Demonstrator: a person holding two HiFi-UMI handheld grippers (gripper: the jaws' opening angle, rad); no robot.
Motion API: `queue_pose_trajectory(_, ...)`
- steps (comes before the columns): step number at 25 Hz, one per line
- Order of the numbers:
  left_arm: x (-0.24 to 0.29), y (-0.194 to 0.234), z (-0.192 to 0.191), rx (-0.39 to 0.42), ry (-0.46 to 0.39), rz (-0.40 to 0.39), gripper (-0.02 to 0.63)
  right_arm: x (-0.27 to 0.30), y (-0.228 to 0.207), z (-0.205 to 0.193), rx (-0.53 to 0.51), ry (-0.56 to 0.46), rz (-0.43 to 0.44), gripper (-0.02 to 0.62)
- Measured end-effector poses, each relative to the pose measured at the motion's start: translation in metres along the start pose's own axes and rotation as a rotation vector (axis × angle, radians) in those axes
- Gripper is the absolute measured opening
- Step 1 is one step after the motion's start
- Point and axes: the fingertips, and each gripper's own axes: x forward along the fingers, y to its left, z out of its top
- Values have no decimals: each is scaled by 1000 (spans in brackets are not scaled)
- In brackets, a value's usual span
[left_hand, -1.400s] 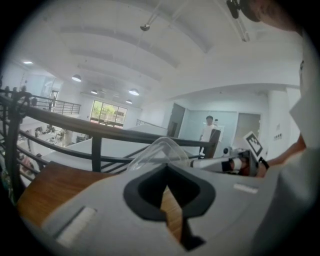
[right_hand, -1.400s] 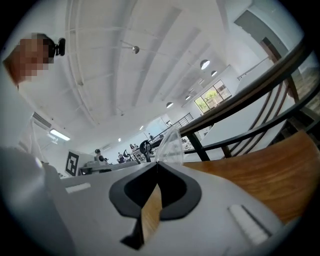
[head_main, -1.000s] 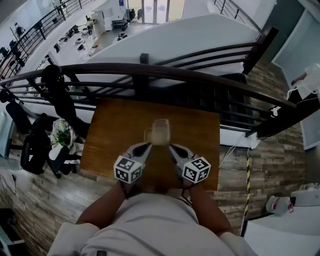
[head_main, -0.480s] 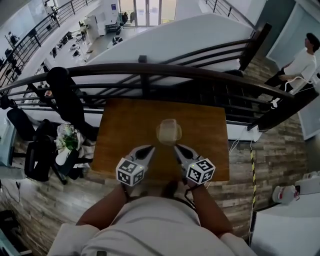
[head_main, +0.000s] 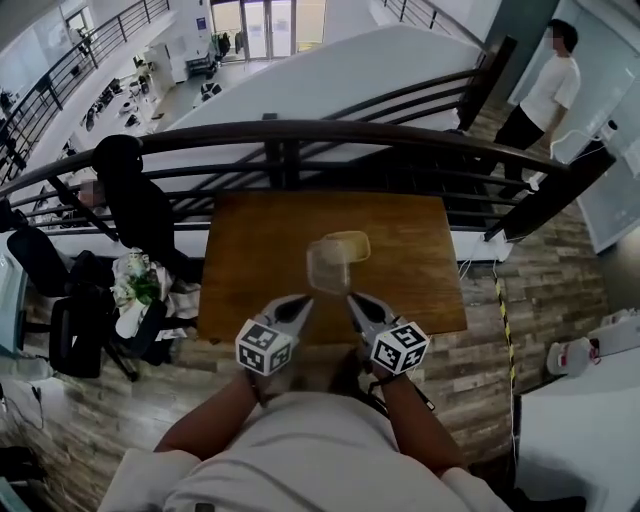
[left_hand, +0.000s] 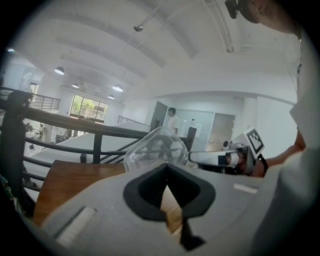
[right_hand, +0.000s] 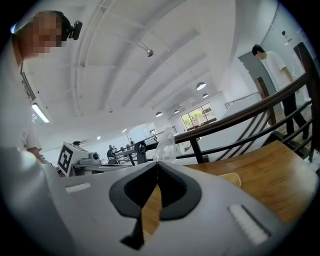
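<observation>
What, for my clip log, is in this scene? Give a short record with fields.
Left tool: shut on the near rim of a clear boxy plastic container
Right tool: shut on the same container, other side
Container: held between both tools over a brown wooden table
On table: pale yellow flat plastic piece, just beyond the container
Behind: dark metal railing; person in a white top

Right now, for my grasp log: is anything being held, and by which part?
A clear plastic container. The left gripper pinches its left rim, the right gripper its right rim, both with jaws shut on the plastic.
</observation>
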Motion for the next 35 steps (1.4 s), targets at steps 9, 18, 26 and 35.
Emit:
queue_pose_trajectory(9,-13,-30,3,6,-23,-40,3,-25,25,-3,-24,-2,-20,6)
queue_pose_trajectory(18,12,-94,-5,14,-30,-13,3,-81,12,-1,-59,0,15,6)
queue_pose_trajectory(26,28,-161,-34,-1,-22,21,3,-154,1,-21,-55,11,45,6)
queue_pose_trajectory(35,9,-210,-57,-4,-32,57,3,-210,9,-38,-67,16,61,6)
